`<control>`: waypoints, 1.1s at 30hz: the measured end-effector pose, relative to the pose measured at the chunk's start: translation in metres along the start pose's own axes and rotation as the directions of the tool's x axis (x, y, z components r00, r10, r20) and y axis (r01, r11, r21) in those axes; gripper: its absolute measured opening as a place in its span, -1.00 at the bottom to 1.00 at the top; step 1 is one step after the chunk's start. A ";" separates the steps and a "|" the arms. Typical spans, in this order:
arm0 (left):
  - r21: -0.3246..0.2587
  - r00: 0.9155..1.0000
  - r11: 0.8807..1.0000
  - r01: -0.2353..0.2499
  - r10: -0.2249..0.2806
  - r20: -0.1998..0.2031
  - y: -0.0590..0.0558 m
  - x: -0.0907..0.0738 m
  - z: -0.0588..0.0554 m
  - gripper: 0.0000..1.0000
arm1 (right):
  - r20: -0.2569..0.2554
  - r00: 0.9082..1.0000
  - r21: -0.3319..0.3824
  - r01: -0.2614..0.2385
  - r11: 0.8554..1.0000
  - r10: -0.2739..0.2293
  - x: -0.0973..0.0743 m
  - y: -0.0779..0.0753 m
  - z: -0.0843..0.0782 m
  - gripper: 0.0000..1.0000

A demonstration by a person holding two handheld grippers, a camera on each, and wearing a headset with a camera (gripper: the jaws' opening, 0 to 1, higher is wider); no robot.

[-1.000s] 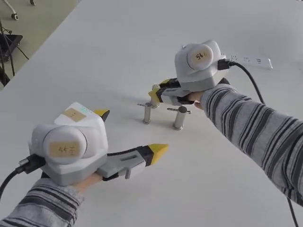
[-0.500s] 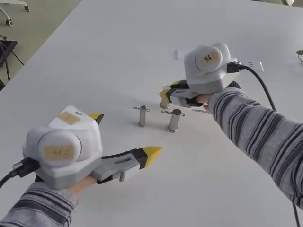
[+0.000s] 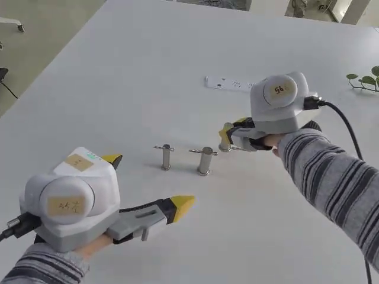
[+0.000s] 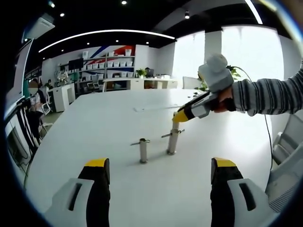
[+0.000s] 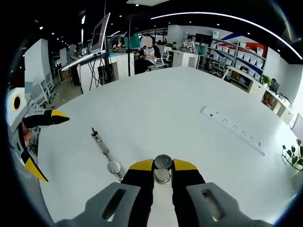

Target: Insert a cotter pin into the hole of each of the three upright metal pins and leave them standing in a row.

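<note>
Head view: a white tabletop [image 3: 148,71]. The left gripper [image 3: 148,181], a grey body with yellow-tipped black jaws, sits low at the near left. Its jaws are spread wide with nothing between them, over bare table. Beyond it two short silver cylindrical metal pins stand upright and apart, the left pin [image 3: 166,157] and the middle pin [image 3: 205,161]. Each has a thin wire cotter pin [image 3: 162,147] lying crosswise through its top. Just right of these is the right gripper [image 3: 226,133], at the end of a striped sleeve [image 3: 331,183]. Its jaw tips are pinched on the third pin [image 3: 224,145], which stands upright roughly in line with the other two. Whether that one carries a cotter pin I cannot tell. A white power strip [image 3: 234,84] lies farther back, and a green plant sprig [image 3: 366,78] shows at the right edge. Left gripper view: the left gripper [image 4: 160,166] has its jaws far apart and empty. The left pin [image 4: 143,151] and middle pin [image 4: 173,142] stand ahead of it, with the right gripper [image 4: 182,116] tipped down just past the middle pin. Right gripper view: the right gripper [image 5: 162,176] has both jaws closed against the sides of the third pin [image 5: 162,163], whose round top faces the camera. The middle pin [image 5: 113,167] is just beside it and the left pin [image 5: 98,137] farther along. The left gripper [image 5: 47,143] is at the left edge, and the power strip [image 5: 232,128] lies off to the right.
</note>
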State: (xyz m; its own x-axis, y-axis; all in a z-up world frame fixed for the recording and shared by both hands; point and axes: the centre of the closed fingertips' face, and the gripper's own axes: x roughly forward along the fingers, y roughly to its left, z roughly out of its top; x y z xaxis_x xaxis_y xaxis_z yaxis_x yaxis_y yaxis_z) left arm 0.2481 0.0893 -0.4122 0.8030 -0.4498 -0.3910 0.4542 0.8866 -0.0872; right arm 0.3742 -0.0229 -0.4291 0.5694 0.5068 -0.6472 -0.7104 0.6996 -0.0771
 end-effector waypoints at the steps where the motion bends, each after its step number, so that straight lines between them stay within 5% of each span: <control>1: 0.000 1.000 1.000 0.001 -0.001 0.000 0.000 0.000 0.000 0.73 | -0.005 1.000 0.012 0.007 1.000 -0.007 -0.003 0.000 -0.002 -0.84; 15: 0.013 1.000 1.000 0.008 -0.008 0.002 -0.006 -0.006 0.002 0.72 | -0.021 0.999 0.087 0.039 0.995 -0.037 -0.032 0.018 -0.029 -0.84; 33: 0.015 1.000 1.000 0.008 -0.008 0.001 -0.013 -0.016 -0.002 0.70 | -0.018 1.000 0.074 -0.008 0.997 0.009 -0.041 0.063 -0.047 -0.84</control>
State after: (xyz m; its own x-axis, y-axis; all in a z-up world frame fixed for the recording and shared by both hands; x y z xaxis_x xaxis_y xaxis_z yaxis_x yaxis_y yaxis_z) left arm 0.2282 0.0857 -0.4069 0.7996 -0.4571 -0.3895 0.4667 0.8811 -0.0762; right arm 0.2867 -0.0233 -0.4432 0.5554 0.5044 -0.6611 -0.6821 0.7311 -0.0152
